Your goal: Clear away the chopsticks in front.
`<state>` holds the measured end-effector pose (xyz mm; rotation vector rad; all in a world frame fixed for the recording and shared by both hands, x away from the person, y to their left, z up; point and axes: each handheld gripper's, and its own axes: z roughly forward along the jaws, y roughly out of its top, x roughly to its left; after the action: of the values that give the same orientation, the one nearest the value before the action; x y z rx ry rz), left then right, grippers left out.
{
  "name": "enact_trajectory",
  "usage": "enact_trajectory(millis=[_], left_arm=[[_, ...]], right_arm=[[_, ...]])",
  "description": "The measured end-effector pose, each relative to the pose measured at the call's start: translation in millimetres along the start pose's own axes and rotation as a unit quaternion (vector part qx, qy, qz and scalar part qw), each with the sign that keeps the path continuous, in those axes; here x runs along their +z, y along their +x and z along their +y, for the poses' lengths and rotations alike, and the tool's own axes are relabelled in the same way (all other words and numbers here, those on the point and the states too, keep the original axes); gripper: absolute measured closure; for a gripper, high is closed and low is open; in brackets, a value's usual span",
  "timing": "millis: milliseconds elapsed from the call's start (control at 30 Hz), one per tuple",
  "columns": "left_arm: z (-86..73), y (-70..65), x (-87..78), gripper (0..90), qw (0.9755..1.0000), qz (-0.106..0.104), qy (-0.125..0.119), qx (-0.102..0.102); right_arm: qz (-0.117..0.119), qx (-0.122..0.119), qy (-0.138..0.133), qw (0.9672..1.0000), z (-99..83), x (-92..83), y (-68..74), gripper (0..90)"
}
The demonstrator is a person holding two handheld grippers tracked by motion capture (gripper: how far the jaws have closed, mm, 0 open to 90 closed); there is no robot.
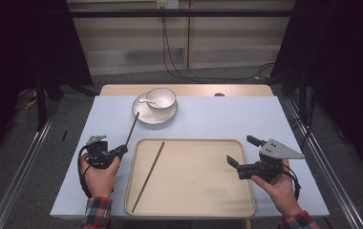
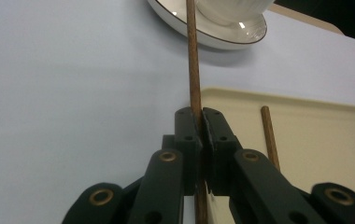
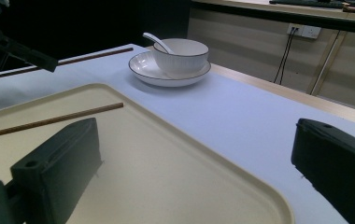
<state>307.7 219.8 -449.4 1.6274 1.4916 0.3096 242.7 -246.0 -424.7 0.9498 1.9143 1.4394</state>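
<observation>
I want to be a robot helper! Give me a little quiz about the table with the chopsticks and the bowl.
1. True or false: the left gripper is shut on a thin brown wooden chopstick.
2. Where does the other brown chopstick lie? A) in the beige plastic tray B) on the white plate C) on the floor
3. Fill in: the white spoon rests in the white ceramic ____.

Key: 1 true; 2 A; 3 bowl. The right gripper is open, over the tray's right edge.
</observation>
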Motion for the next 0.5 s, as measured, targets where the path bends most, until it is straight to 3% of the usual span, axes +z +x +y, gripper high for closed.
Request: enact_trajectory(millis=[233, 500], left_arm=[[-8.3, -7.1, -9.8, 85.5, 1.0, -0.003, -0.005, -0.005], [-13.7, -19.3, -16.6, 85.5, 0.9997, -0.022, -0.006, 0.0]], right_arm=[[0.007, -0.008, -0.001, 0.9999, 0.0, 1.5, 1.0, 0.7], [0.011, -0.01, -0.004, 0.9999, 0.3, -0.4, 2.9, 0.7]])
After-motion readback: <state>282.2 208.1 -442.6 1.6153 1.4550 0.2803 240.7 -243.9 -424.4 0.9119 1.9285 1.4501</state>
